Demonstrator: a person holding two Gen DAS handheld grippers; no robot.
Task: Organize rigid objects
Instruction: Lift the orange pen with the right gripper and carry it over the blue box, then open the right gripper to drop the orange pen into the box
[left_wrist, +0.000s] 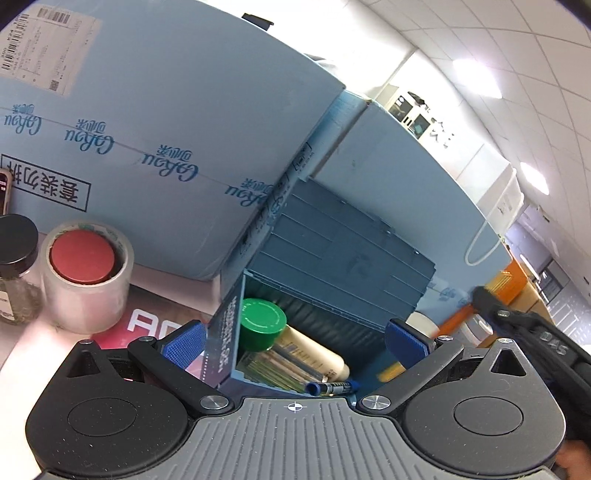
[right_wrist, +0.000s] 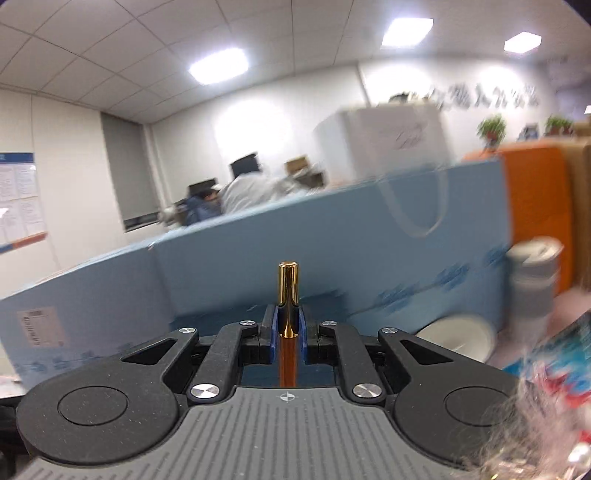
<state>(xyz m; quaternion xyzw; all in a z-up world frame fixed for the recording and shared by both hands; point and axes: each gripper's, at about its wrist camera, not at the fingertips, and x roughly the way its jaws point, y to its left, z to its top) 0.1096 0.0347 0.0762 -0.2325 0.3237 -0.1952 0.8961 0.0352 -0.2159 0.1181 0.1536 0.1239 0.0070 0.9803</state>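
Inspector: Largest first. The dark blue plastic storage bin (left_wrist: 332, 266) sits between the spread jaws of the left gripper (left_wrist: 295, 341), which is wide open and holds nothing. Risk?

Assessor: A cream bottle with a green screw cap (left_wrist: 263, 324) and a blue marker pen (left_wrist: 332, 387) already lie in the bin, so an addition could jam or roll.

Inspector: The right gripper (right_wrist: 287, 325)?

Assessor: Closed on a slim gold-capped amber tube (right_wrist: 288, 295), upright between the pads, cap protruding above. The background is blurred, suggesting motion; I judge it could slip.
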